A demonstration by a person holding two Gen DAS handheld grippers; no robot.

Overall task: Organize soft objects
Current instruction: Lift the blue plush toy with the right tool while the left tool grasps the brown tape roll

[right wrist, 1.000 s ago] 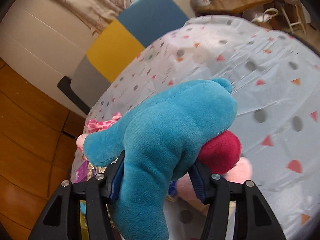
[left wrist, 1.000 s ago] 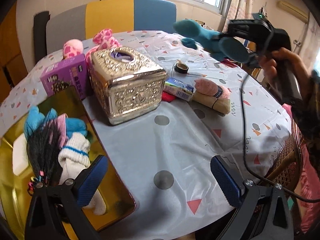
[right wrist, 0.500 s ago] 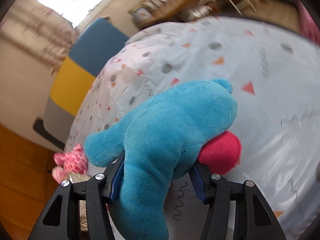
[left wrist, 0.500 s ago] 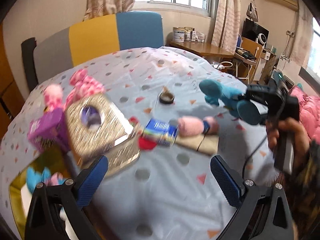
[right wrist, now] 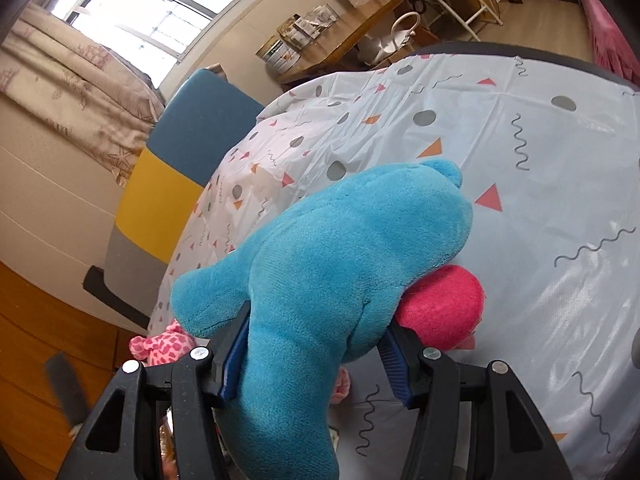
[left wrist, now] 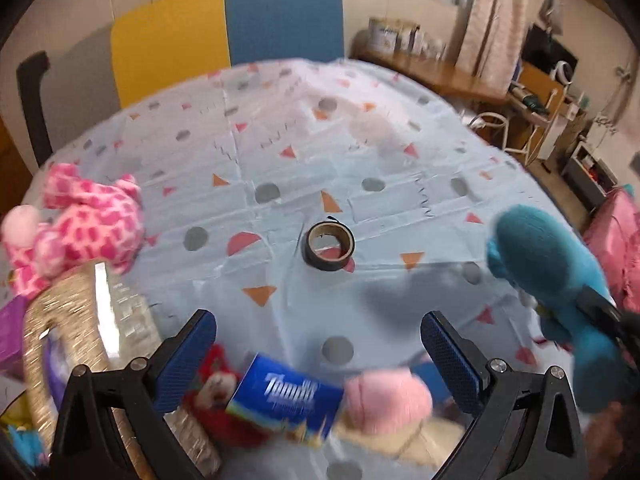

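Right wrist view: the right gripper (right wrist: 312,356) is clamped on a blue plush (right wrist: 328,264), its blue pads pressing into the toy's sides. The plush runs forward from the jaws, above the patterned tablecloth (right wrist: 540,168); a red plush part (right wrist: 444,304) bulges out just ahead of the right-hand finger. Past the left-hand finger, lower down, a pink spotted plush (right wrist: 160,348) shows in part.

In the left wrist view the left gripper (left wrist: 318,346) stands with its fingers wide apart and nothing between them. Ahead of it, on the cloth, lies a tape roll (left wrist: 330,246). Just below the gap between its fingers sit a blue packet (left wrist: 286,400), a red plush (left wrist: 218,400) to the packet's left and a pale pink soft thing (left wrist: 386,400) to its right; all are blurred. Far to the left of the gripper is the pink spotted plush (left wrist: 84,224), with a gold box (left wrist: 60,320) nearer the left-hand finger. To the right, the blue plush (left wrist: 548,264) hangs in the other gripper above the cloth.
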